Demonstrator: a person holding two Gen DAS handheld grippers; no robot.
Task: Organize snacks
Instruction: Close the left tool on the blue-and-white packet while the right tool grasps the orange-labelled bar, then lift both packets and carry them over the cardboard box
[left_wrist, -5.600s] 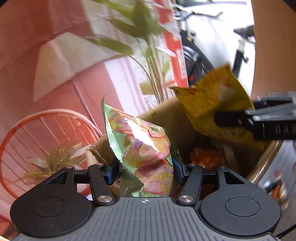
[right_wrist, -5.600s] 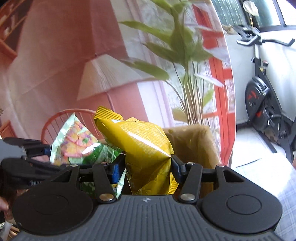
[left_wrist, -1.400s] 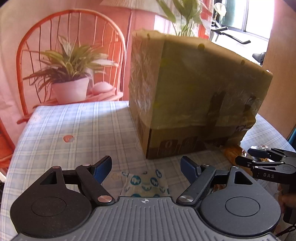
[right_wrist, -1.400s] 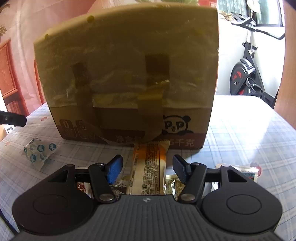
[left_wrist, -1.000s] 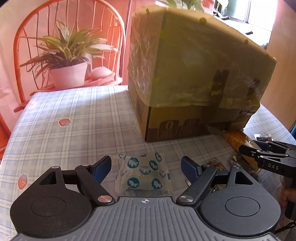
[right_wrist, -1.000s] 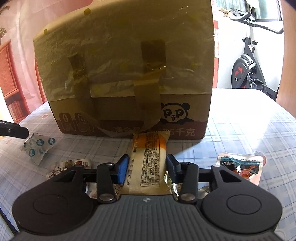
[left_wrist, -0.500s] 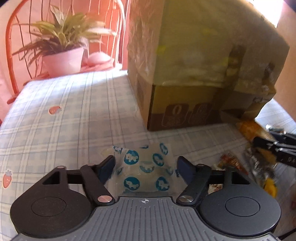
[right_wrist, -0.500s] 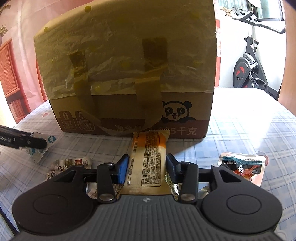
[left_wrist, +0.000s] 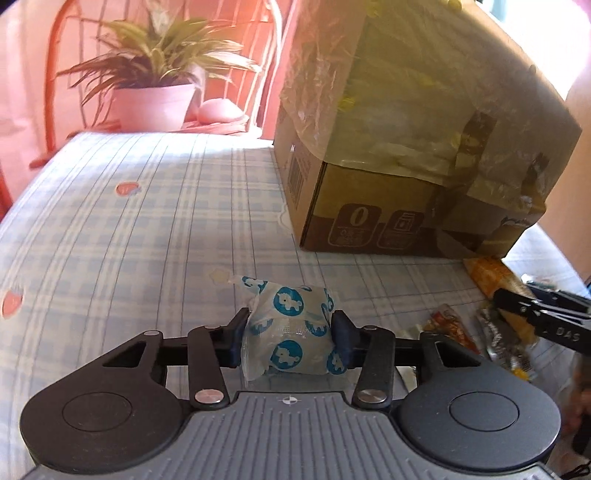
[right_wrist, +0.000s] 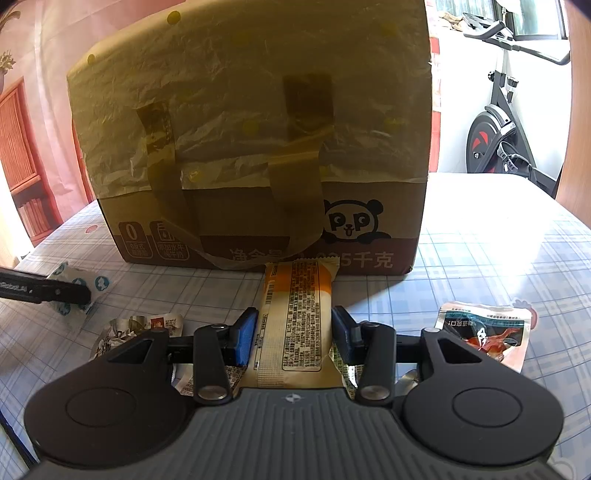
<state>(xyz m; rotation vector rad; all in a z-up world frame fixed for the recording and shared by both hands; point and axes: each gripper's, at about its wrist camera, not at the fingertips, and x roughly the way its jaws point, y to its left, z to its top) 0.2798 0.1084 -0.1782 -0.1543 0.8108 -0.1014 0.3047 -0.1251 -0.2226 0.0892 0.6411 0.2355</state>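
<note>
Gripping two snacks at once. My left hand-held gripper (left_wrist: 290, 334) is clamped on the clear blue-dotted packet (left_wrist: 291, 332), squeezed between both pads, low over the checked table (left_wrist: 129, 236), near its front edge. My right hand-held gripper (right_wrist: 293, 334) is closed on the long orange-and-cream snack bar (right_wrist: 295, 317); the bar's far end touches the base of the cardboard box (right_wrist: 258, 129). Box sits mid-table, wrapped in plastic film and tape; contents not visible from here. Crumpled wrapper (right_wrist: 140, 326) lies left of the bar, red-and-teal pouch (right_wrist: 487, 332) to its right, both on the table.
</note>
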